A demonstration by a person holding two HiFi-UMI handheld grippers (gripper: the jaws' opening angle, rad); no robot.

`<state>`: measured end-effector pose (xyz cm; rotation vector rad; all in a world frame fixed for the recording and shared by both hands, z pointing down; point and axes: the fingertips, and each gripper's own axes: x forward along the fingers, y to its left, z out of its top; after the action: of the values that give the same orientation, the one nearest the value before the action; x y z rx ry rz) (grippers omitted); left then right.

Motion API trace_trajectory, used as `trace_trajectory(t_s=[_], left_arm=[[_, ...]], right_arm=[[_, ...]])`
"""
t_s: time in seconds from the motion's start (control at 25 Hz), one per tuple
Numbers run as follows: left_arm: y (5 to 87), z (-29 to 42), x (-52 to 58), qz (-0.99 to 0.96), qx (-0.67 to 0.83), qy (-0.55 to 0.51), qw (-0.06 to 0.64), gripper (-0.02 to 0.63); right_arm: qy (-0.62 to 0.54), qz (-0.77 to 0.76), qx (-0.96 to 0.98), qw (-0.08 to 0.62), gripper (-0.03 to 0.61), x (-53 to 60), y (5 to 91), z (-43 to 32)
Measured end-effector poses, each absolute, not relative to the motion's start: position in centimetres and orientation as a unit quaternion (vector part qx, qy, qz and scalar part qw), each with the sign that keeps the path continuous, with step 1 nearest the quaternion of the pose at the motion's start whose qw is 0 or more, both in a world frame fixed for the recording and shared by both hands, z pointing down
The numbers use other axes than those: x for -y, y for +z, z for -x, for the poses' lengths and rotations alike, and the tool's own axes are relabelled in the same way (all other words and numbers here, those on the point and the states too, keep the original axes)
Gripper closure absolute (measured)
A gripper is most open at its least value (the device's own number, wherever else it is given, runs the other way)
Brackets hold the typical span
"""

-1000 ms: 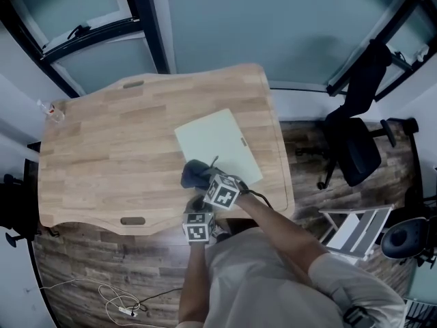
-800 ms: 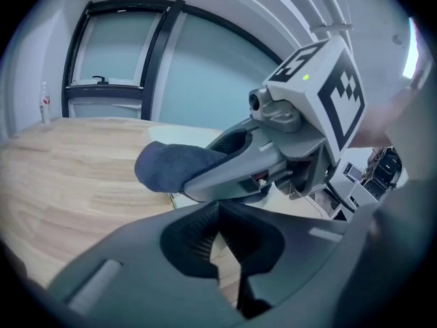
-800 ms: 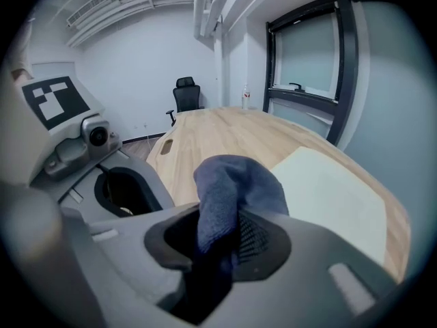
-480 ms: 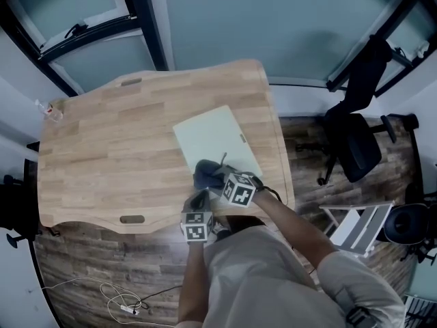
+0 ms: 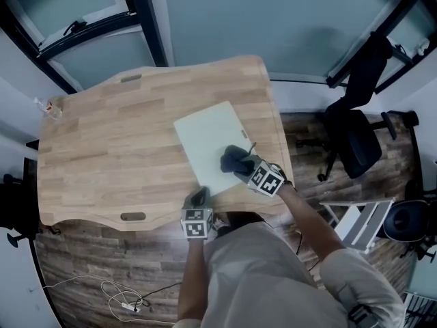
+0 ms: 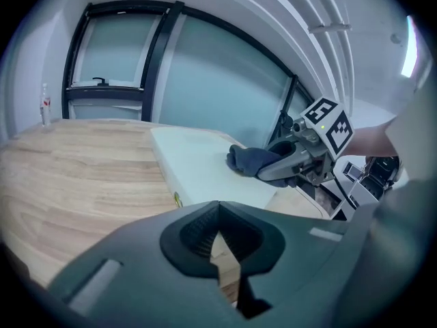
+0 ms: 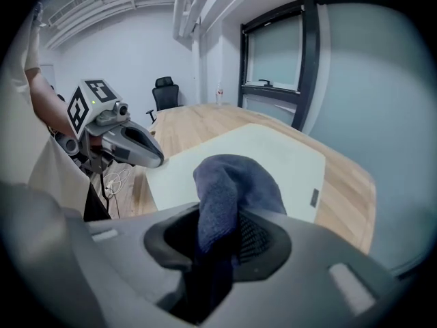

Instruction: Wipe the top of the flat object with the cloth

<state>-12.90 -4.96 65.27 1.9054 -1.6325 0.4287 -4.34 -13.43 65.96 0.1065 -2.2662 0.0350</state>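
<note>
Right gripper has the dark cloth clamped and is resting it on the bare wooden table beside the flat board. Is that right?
No. The right gripper does clamp the dark cloth, but the cloth sits on the flat board, not on the bare wooden table beside it; the head view shows this.

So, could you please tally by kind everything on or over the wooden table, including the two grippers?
flat board: 1
dark blue cloth: 1
small bottle: 1
grippers: 2, left gripper and right gripper
Total: 5
</note>
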Motion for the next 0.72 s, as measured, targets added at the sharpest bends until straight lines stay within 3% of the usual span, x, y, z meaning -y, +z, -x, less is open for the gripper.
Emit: trace_trajectory(t_s=[0.2, 0.72], left_arm=[[65.5, 12.6, 4.7, -0.719, 0.607, 0.162, 0.296, 0.606], [65.3, 13.1, 4.7, -0.708, 0.622, 0.166, 0.289, 0.606]], right_arm=[[0.034, -0.099, 0.897, 0.430, 0.463, 16.3, 66.0, 0.6], [0.092, -0.232, 0.894, 0.372, 0.463, 16.4, 65.8, -3.0]])
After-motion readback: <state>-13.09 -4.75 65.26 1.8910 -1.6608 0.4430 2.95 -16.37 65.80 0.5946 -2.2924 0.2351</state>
